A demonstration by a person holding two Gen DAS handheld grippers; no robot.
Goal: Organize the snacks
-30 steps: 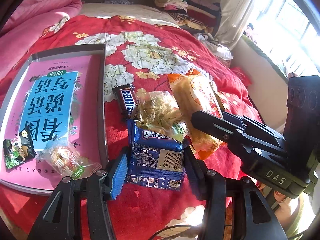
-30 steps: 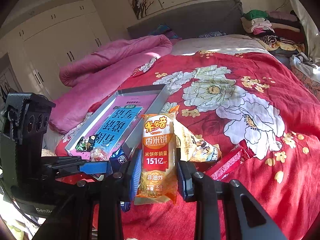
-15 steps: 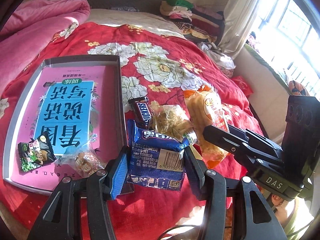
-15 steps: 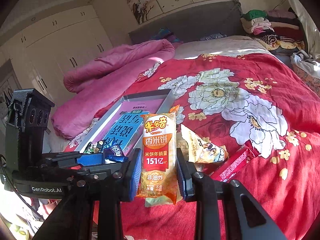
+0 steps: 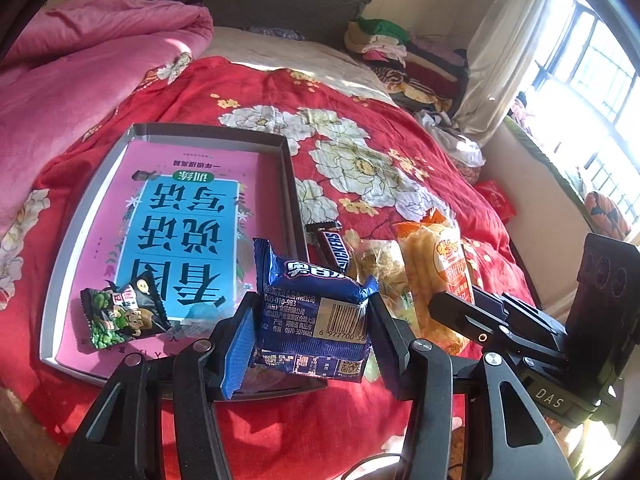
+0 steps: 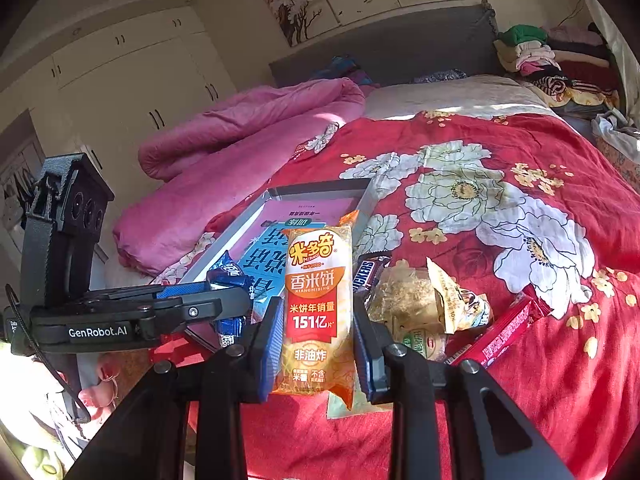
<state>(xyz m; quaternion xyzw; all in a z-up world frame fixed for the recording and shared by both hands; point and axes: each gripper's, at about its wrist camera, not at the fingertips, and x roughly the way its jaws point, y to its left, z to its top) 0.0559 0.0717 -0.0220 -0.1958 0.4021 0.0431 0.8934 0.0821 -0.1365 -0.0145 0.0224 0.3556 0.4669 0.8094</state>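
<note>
My left gripper (image 5: 310,338) is shut on a blue biscuit pack (image 5: 316,312) and holds it raised over the near right corner of the grey tray (image 5: 286,168). The tray holds a pink and blue book (image 5: 188,232) and a green snack packet (image 5: 120,314). My right gripper (image 6: 316,336) is shut on an orange rice cracker pack (image 6: 318,304), held upright above the bed. The left gripper (image 6: 224,304) with the blue pack also shows in the right wrist view. A Snickers bar (image 5: 334,246) and a clear noodle snack bag (image 5: 380,264) lie on the red bedspread beside the tray.
A red flat pack (image 6: 500,332) lies on the bedspread right of the noodle bag (image 6: 416,300). A pink quilt (image 5: 80,80) is heaped at the left. Folded clothes (image 5: 384,44) sit at the bed's head. A window and curtain are at the right.
My left gripper has lifted the blue pack off the bed and moved it left toward the tray. My right gripper has raised the rice cracker pack slightly.
</note>
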